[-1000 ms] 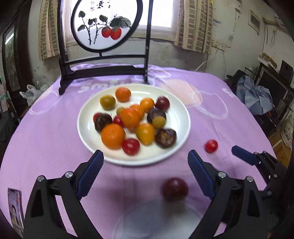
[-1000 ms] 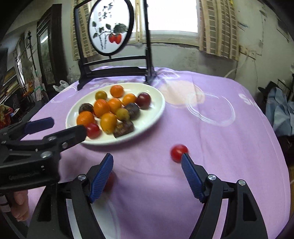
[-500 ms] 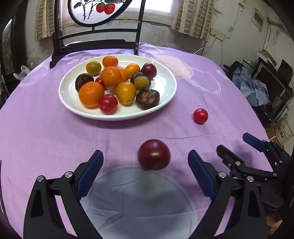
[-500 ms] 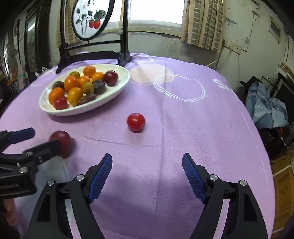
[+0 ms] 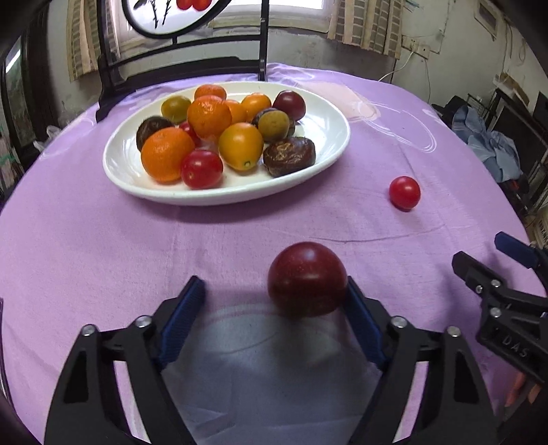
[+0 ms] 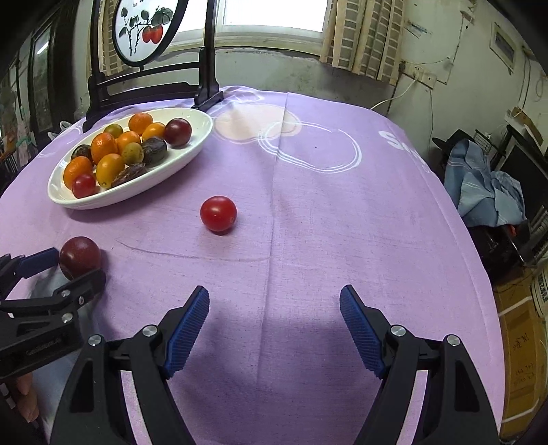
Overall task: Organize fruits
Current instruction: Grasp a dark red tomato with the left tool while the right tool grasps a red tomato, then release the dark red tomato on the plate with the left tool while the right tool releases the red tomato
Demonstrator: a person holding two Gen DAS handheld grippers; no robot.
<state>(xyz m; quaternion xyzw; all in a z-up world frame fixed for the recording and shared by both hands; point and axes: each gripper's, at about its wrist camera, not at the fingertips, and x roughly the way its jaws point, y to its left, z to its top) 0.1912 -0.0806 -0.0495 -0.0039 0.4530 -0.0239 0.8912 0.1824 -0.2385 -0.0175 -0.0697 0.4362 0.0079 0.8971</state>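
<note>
A dark red plum [image 5: 306, 277] rests on the purple tablecloth between the fingers of my left gripper [image 5: 274, 284]. The jaws are closing: the right pad is against the plum, while a gap remains on the left side. In the right wrist view the same plum [image 6: 79, 255] sits at the left gripper [image 6: 73, 265]. A small red tomato [image 6: 218, 213] lies alone on the cloth, ahead and left of my right gripper [image 6: 274, 292], which is open and empty. The white plate [image 5: 328, 113] beyond holds several oranges, tomatoes and dark fruits.
A black stand with a round painted panel [image 6: 147, 30] rises behind the plate [image 6: 202, 137]. The round table drops off at the right, where blue cloth [image 6: 486, 191] and boxes sit. The right gripper [image 5: 479, 248] shows at the right of the left wrist view.
The left gripper came down and forward around the plum, and its jaws narrowed onto it. The right gripper swung so that the red tomato now lies ahead of it.
</note>
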